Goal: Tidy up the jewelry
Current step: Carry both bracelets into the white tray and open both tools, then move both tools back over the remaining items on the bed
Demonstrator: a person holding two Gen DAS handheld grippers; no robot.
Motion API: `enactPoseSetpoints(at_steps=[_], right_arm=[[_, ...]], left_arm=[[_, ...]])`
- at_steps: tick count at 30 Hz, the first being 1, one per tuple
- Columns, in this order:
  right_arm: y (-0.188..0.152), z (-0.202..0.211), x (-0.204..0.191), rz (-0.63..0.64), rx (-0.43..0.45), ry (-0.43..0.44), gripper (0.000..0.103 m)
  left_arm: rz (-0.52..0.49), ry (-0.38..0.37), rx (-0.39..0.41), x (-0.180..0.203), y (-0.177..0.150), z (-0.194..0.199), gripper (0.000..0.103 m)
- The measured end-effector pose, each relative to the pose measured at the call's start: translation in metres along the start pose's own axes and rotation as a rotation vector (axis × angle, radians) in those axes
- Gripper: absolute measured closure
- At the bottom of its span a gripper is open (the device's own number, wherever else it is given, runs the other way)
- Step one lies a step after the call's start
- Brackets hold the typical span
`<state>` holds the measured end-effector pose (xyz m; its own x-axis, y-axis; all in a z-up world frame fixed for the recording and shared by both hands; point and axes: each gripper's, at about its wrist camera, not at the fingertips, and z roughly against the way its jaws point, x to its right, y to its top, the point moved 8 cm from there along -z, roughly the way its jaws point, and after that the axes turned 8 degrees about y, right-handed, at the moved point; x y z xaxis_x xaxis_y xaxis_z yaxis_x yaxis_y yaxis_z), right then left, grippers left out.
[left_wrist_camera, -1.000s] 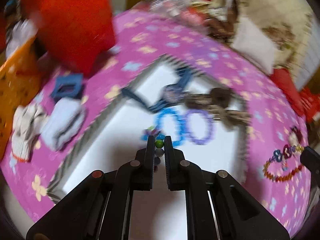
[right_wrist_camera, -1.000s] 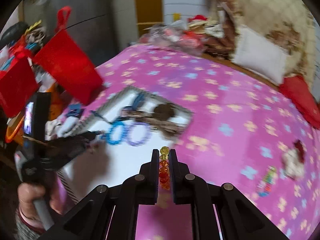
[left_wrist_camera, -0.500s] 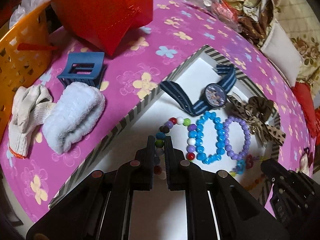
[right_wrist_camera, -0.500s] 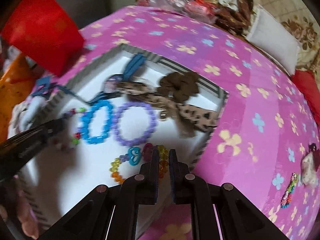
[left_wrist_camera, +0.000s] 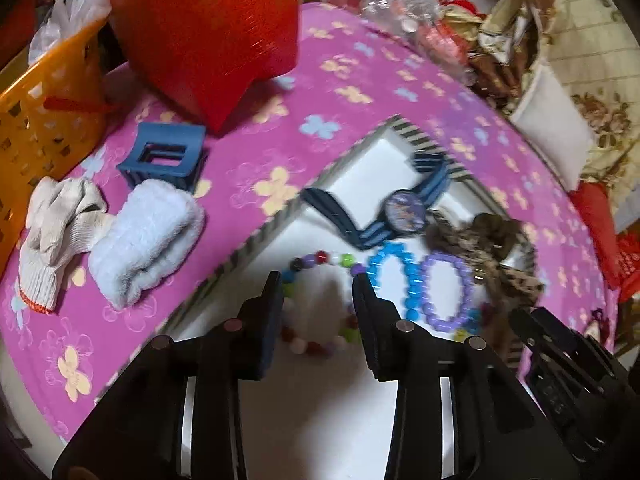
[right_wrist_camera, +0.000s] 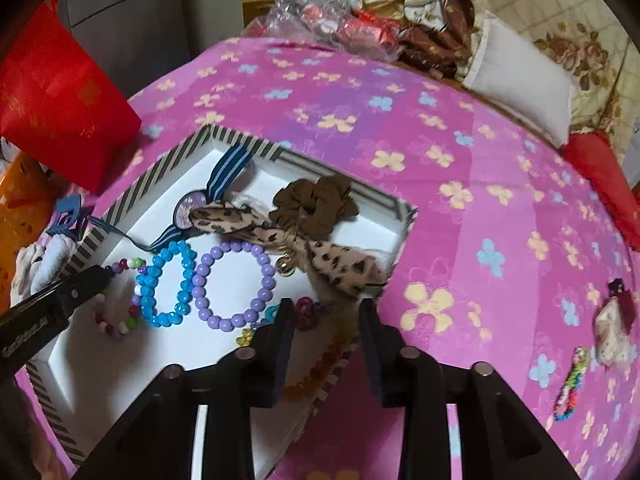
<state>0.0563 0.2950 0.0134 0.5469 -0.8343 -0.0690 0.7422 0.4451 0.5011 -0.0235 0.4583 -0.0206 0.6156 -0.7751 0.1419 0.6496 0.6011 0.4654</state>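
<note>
A white box with a striped rim (left_wrist_camera: 240,252) (right_wrist_camera: 168,160) sits on the pink flowered cloth. My left gripper (left_wrist_camera: 318,284) hangs over the box's left side with its jaws opening. The multicoloured bead bracelet (left_wrist_camera: 320,257) lies loose on the box floor between the fingers, untouched by the pads. My right gripper (right_wrist_camera: 326,308) is over the box's near right rim, its jaws also opening. An amber bead bracelet (right_wrist_camera: 332,356) with coloured links lies below it, free of the pads. A blue bracelet (right_wrist_camera: 146,292) and a purple bracelet (right_wrist_camera: 200,280) lie side by side in between.
The box also holds a striped blue band with a medallion (left_wrist_camera: 404,210), a leopard bow (right_wrist_camera: 340,260) and a brown scrunchie (right_wrist_camera: 316,204). A blue hair claw (left_wrist_camera: 164,156), white towel (left_wrist_camera: 144,236), gloves (left_wrist_camera: 56,232), red bag (left_wrist_camera: 208,32) and orange basket (left_wrist_camera: 44,112) crowd the left. A small colourful bracelet (right_wrist_camera: 572,384) lies right.
Both grippers were shut on their bracelets and have opened, leaving them lying in the box. The right gripper came down from over the cloth to the box's right rim.
</note>
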Motion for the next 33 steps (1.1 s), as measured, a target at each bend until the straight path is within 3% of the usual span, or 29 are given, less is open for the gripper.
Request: enactPoseSetpoints(at_steps=[3,6,12,21,25,33], right_arm=[[-0.001,0.008,-0.001,0.013,0.018,-0.001,0.068],[-0.005,0.007,-0.009,0.026,0.014,0.03,0.068],[-0.015,-0.018,-0.043,0.067,-0.088,0.14,0.068],[0.008,-0.058,-0.04,0.027,-0.145,0.119,0.067],[0.02,-0.064,-0.035,0.037,-0.128,0.086,0.068],[0.016,0.018,-0.02,-0.033,0.024,0.185,0.068]], left_arm=[[-0.006,-0.035,0.025,0.006,0.0,0.012,0.068],[0.019,0.007,0.064,-0.002,0.005,0.019,0.068],[0.092,0.086,0.08,-0.031,0.015,0.017,0.068],[0.114,0.075,0.057,-0.037,0.017,0.007,0.068],[0.104,0.08,0.065,-0.034,0.018,0.007,0.068],[0.045,0.034,0.103,-0.007,0.013,0.02,0.068]])
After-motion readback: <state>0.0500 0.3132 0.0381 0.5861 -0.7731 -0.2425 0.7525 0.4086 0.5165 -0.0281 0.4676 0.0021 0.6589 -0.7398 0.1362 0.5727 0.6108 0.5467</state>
